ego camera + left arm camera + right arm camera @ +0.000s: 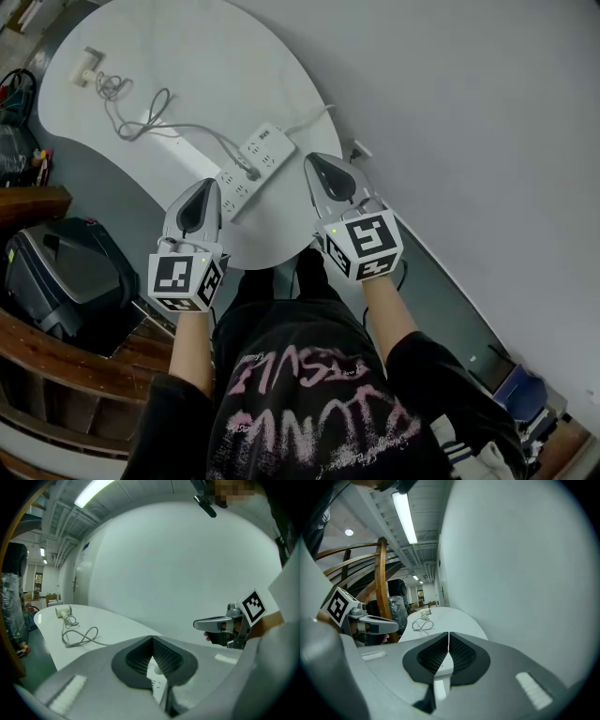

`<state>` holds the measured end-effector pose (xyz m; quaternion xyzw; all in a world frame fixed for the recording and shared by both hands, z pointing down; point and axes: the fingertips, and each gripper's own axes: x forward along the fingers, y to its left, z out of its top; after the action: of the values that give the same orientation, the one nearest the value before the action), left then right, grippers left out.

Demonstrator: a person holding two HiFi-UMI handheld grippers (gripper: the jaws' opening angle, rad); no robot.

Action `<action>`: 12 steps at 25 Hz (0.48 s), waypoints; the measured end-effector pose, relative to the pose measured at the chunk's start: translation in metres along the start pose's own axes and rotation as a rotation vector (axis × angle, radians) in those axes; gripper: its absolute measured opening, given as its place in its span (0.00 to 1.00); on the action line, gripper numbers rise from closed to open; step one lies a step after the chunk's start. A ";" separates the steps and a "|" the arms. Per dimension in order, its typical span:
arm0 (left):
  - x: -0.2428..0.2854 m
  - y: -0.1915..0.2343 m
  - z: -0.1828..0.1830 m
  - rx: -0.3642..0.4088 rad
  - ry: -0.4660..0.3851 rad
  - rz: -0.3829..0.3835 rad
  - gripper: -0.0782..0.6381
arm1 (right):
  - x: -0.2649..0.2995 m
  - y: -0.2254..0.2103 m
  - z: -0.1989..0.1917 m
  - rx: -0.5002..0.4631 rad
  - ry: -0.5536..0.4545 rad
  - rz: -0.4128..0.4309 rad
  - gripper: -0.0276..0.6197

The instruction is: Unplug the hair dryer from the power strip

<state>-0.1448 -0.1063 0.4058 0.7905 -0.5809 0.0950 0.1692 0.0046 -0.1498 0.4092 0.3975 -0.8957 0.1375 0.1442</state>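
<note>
White worktop (216, 75) carried all the task items. Left claw (207, 182) and right claw (315, 158) hovered side by side over its near edge. Each was pressed together, pinching nothing, and neither touched anything.

Strip (265, 148) lay just beyond the claw tips, between them. Dryer (89, 71) lay at the far end, well apart from the strip. Its cord (141, 124) ran in loose loops back to the strip. Plug (251, 172) appeared seated in a socket, though it was too small to tell which one.

Judgement: nothing done yet, approach only. Left to do:
- spread one claw and grip the plug
- steady the strip with the other claw if needed
- pull the plug free
</note>
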 end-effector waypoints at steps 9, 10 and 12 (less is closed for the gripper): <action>0.005 -0.002 -0.013 -0.011 0.026 -0.008 0.11 | 0.005 -0.003 -0.012 0.013 0.021 0.005 0.06; 0.006 -0.003 -0.014 -0.007 0.030 -0.008 0.11 | 0.005 -0.004 -0.014 0.014 0.023 0.006 0.06; 0.006 -0.005 -0.018 0.004 0.040 -0.009 0.11 | 0.005 -0.006 -0.017 0.016 0.028 0.005 0.06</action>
<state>-0.1375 -0.1033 0.4234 0.7915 -0.5735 0.1111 0.1796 0.0085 -0.1505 0.4278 0.3947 -0.8933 0.1508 0.1532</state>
